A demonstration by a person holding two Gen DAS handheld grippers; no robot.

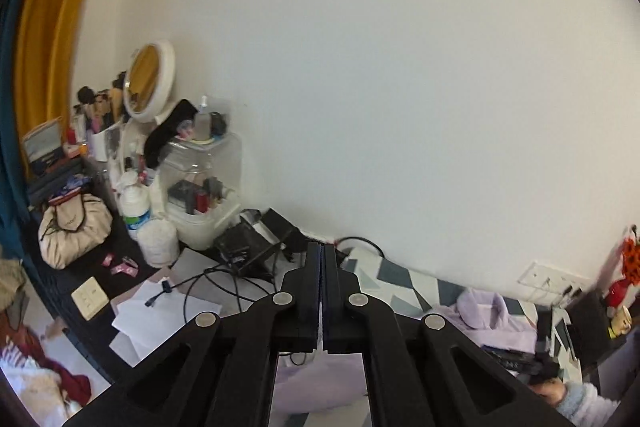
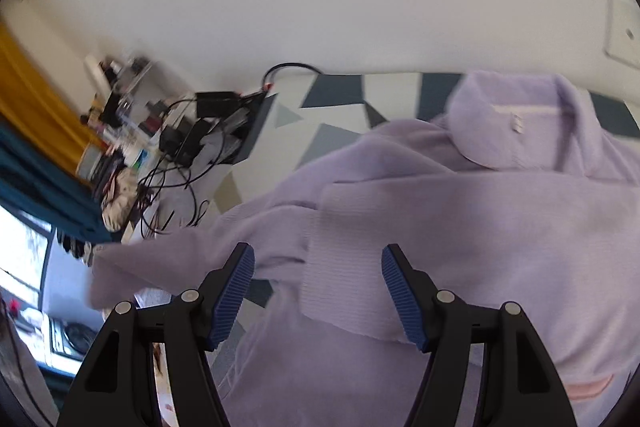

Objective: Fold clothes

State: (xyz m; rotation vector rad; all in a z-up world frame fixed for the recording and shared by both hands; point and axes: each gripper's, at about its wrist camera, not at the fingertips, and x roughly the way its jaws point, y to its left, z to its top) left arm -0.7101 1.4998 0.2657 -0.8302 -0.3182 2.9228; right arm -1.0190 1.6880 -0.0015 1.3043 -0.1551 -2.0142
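Note:
A lilac knitted sweater (image 2: 460, 195) lies spread on a table covered with a grey, white and blue geometric cloth (image 2: 340, 95). Its collar points to the far right and one sleeve (image 2: 132, 271) stretches off to the left. My right gripper (image 2: 318, 293) is open and hovers just above the sweater's body, holding nothing. My left gripper (image 1: 322, 267) is shut, raised and pointing toward the wall. I see no cloth between its fingers. The sweater (image 1: 492, 315) shows below and to its right. The other handheld gripper (image 1: 536, 363) appears there in a hand.
Left of the table stands a cluttered dark surface: a round mirror (image 1: 148, 79), a clear cosmetics box (image 1: 204, 187), a beige pouch (image 1: 74, 227), papers and black cables (image 1: 212, 291). A wall socket plate (image 1: 548, 279) and red ornaments (image 1: 624, 279) are at the right.

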